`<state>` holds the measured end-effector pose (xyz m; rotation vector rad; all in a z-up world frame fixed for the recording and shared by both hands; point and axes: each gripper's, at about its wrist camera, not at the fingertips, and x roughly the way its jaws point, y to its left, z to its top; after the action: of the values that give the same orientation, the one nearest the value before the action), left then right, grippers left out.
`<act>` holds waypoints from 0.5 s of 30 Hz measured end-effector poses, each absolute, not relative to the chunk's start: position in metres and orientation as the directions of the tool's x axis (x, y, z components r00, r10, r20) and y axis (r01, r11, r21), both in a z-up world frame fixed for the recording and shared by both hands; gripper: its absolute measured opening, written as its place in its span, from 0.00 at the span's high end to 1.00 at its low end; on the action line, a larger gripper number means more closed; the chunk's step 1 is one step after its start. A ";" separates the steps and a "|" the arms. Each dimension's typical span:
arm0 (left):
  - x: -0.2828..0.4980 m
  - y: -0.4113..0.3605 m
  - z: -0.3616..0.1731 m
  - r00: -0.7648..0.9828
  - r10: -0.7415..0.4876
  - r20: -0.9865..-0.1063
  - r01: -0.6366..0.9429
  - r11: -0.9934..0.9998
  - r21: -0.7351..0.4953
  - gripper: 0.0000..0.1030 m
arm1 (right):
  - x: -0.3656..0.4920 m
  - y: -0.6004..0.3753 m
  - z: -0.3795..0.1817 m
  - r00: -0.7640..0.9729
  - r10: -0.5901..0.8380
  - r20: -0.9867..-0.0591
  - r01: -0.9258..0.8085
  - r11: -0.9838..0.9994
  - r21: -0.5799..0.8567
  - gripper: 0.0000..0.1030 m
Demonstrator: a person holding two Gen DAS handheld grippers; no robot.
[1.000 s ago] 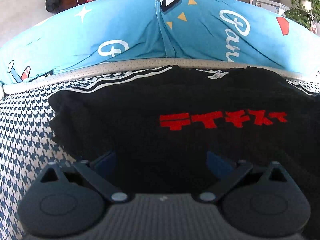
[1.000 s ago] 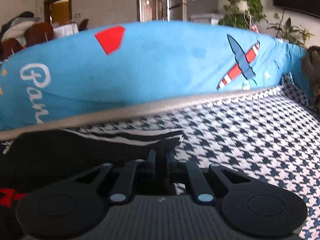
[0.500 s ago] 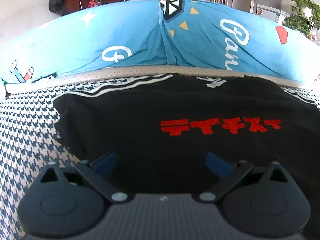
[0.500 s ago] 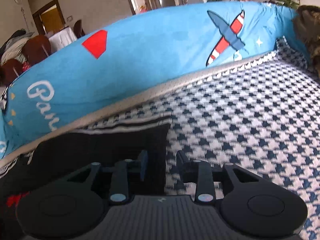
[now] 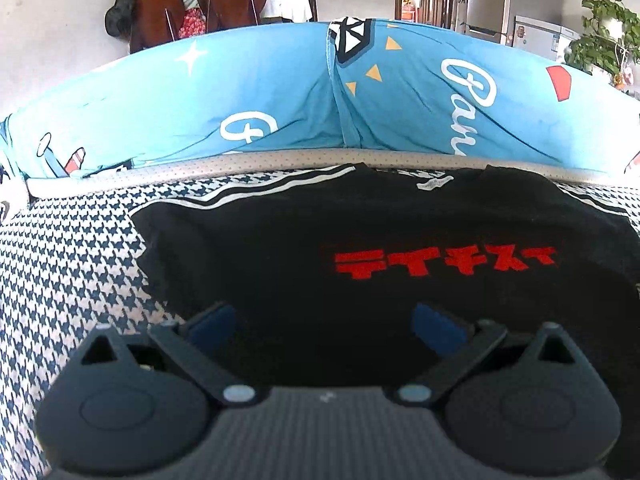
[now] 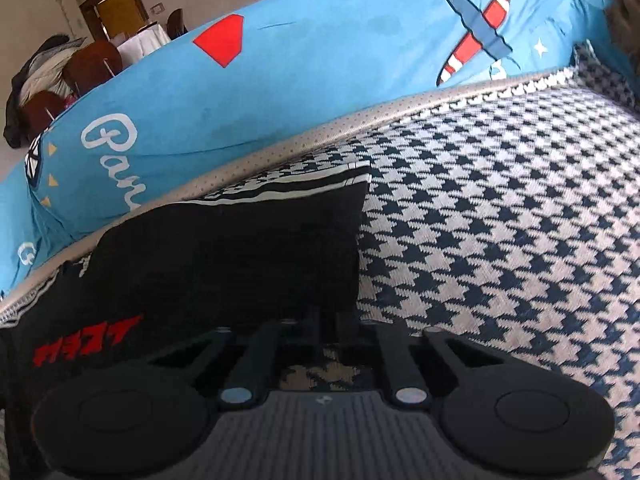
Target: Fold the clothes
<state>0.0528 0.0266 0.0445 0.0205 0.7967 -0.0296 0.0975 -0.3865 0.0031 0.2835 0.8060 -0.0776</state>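
A black T-shirt with red lettering and striped sleeve trim lies flat on the houndstooth bed cover. My left gripper hovers over the shirt's near part. It is open, its blue pads wide apart with only cloth below them. In the right wrist view the same T-shirt fills the left half. My right gripper sits at the shirt's right side edge, below the sleeve, and its dark fingers are closed together on that edge.
A long blue printed bolster runs along the bed's far side behind a grey mattress rim. More houndstooth cover stretches to the right of the shirt. Chairs and a fridge stand in the room beyond.
The right gripper opened beside the sleeve, slid along the shirt's side edge and shut again there. The left gripper stayed open and drew back slightly from the shirt.
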 end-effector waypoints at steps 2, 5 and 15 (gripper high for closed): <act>0.053 0.030 0.045 0.692 -0.022 -0.721 0.028 1.000 -0.004 0.02 | 0.095 -0.388 0.007 0.694 -0.006 -0.720 0.198 0.963 0.184 0.97; 0.051 0.033 0.047 0.692 -0.013 -0.722 0.024 1.000 0.006 0.02 | 0.092 -0.391 0.010 0.687 -0.067 -0.723 0.231 0.964 0.130 0.98; 0.022 0.056 0.046 0.677 -0.053 -0.734 0.002 0.998 -0.070 0.02 | 0.071 -0.394 0.028 0.719 -0.080 -0.690 0.254 0.955 0.154 0.87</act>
<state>0.0216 0.0560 0.0464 -0.0652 0.8271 -0.0312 0.0710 -0.3938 0.0281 0.2464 0.7476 -0.1866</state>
